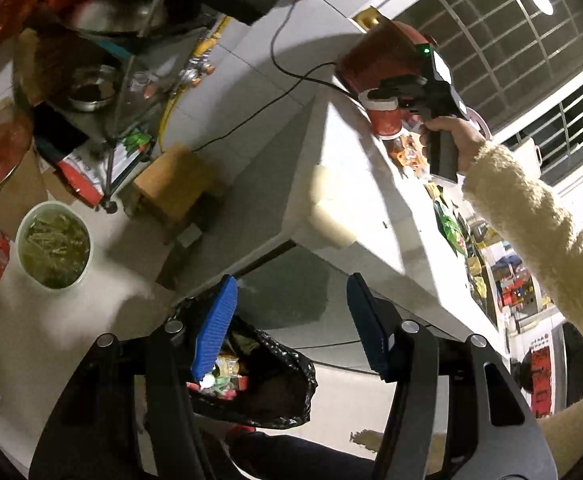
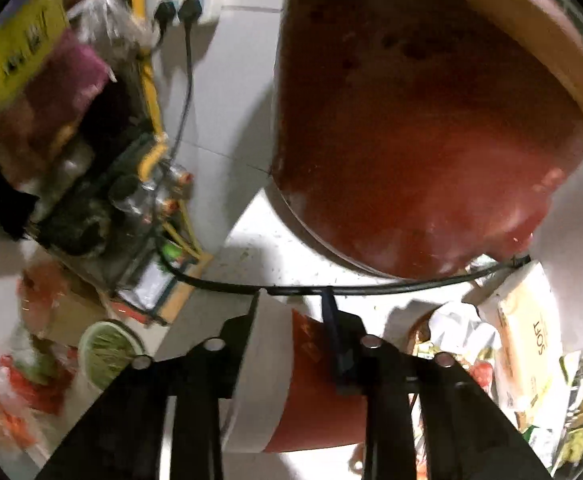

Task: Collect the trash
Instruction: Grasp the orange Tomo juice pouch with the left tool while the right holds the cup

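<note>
A: What is the right gripper (image 2: pixel 291 320) doing?

B: It is clamping a red paper cup (image 2: pixel 315 384) with a white rim. The cup is sitting between the two black fingers (image 2: pixel 337 344), pressed on both sides. In the left wrist view the same gripper (image 1: pixel 391 98) is gripping the cup (image 1: pixel 385 118) at the far corner of the white table (image 1: pixel 355 184), held by a hand (image 1: pixel 451 136) in a fuzzy cream sleeve (image 1: pixel 531 220).

A: What is standing beside the cup?

B: A large red pot (image 2: pixel 431 140) is rising just behind it, and a black cable (image 2: pixel 371 290) is running across the tabletop between them. Snack wrappers (image 2: pixel 463 332) and a pack of tissues (image 2: pixel 527 336) are lying to the right.

A: And the left gripper (image 1: pixel 291 320)?

B: Its blue-padded fingers (image 1: pixel 215 332) are standing apart with nothing between them. They are hovering over an open black trash bag (image 1: pixel 275 384) holding wrappers, below the table edge.

A: Anything else nearby?

B: A white bowl of greens (image 1: pixel 53 244) is sitting on the floor to the left.
</note>
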A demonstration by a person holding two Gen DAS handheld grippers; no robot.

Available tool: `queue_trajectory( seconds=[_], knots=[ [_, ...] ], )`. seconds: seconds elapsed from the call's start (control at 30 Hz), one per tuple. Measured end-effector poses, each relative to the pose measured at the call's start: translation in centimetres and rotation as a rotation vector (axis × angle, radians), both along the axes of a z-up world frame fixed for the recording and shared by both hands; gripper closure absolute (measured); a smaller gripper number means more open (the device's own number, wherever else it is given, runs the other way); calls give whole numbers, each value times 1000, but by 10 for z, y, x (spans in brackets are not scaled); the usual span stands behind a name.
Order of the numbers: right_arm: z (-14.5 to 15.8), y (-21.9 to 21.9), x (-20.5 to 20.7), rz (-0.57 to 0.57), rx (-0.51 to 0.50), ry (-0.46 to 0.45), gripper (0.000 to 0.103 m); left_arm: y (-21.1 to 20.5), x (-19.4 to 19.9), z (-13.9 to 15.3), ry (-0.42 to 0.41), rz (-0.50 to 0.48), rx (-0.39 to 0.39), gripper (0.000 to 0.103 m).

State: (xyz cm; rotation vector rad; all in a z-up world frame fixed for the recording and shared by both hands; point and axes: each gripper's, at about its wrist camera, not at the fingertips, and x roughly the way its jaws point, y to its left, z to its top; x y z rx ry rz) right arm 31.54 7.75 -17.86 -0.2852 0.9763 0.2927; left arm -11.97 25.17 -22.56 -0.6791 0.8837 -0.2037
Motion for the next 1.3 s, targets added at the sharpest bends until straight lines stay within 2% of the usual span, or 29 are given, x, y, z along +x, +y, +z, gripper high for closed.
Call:
queue_trajectory(
  seconds=[0.03, 0.13, 0.23, 0.37, 0.43, 0.5, 0.6, 0.67, 0.77, 0.8, 0.87, 0.9, 1.1, 1.13, 1.3],
  knots=[
    [4, -7, -2, -1, 30, 6, 83, -2, 3, 1, -4, -8, 2, 47],
    [21, -30, -11, 3, 120, 16, 97, -12, 16, 8, -21, -46, -8, 47],
    [38, -53, -26, 18, 159, -3, 97, -28, 34, 14, -31, -100, 6, 46],
    [71, -92, -56, 24, 263, -31, 97, -57, 71, 34, -65, -174, 27, 46],
    [95, -127, -85, 19, 337, -62, 97, -76, 94, 47, -96, -219, 44, 46],
    [116, -158, -114, 16, 371, -103, 96, -109, 133, 63, -120, -270, 88, 45],
    [133, -199, -152, -9, 393, -149, 96, -151, 186, 76, -142, -294, 157, 29],
    [142, -233, -176, -50, 431, -165, 96, -184, 231, 81, -153, -304, 233, 27],
    [144, -272, -198, -106, 473, -173, 96, -224, 294, 74, -96, -321, 332, 20],
    [142, -286, -206, -128, 487, -170, 96, -234, 310, 69, -77, -323, 359, 20],
    [135, -308, -217, -167, 494, -161, 96, -248, 344, 53, -16, -309, 461, 15],
    [131, -319, -221, -178, 507, -149, 96, -251, 351, 49, -1, -302, 480, 15],
    [98, -338, -222, -226, 558, -76, 96, -249, 387, 18, 105, -264, 454, 16],
    [94, -338, -221, -226, 559, -70, 96, -249, 388, 15, 115, -262, 448, 27],
    [80, -329, -215, -205, 576, -40, 96, -241, 370, 20, 77, -238, 487, 33]
  ],
)
